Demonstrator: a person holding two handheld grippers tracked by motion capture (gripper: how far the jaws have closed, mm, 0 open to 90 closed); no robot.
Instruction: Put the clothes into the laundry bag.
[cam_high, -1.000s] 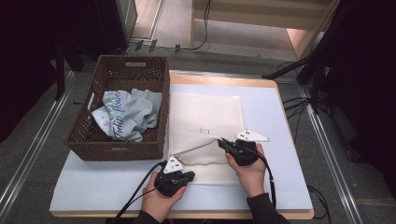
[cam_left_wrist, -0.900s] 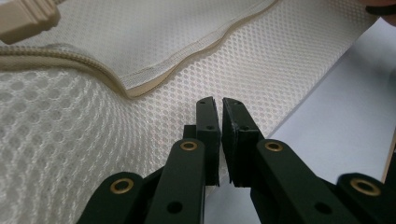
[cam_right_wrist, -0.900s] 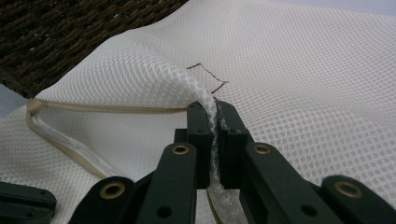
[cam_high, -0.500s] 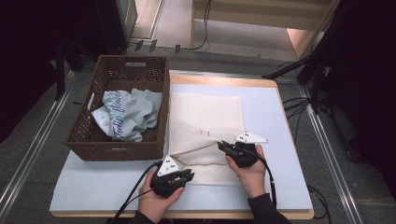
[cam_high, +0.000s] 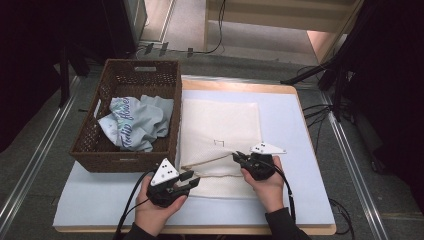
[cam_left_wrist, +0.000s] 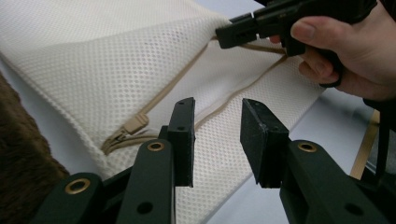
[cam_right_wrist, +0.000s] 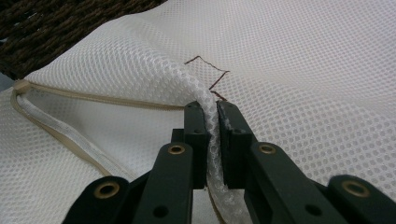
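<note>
Two tongs work a mesh bag (cam_high: 220, 135) on the desk (cam_high: 290, 200): right tongs (cam_right_wrist: 211, 140) pinch its raised edge; left tongs (cam_left_wrist: 215, 140), just opening, stand spread, empty, above the zipper (cam_left_wrist: 133, 125).

Your two hand-held grippers, the left gripper (cam_high: 189, 180) and the right gripper (cam_high: 239, 158), are matte black with flat rectangular jaw pads on arms pinned by brass-ringed rivets. Each carries a pale three-cornered plate with dark dots and trails a black cable. You wear dark sleeves.
</note>
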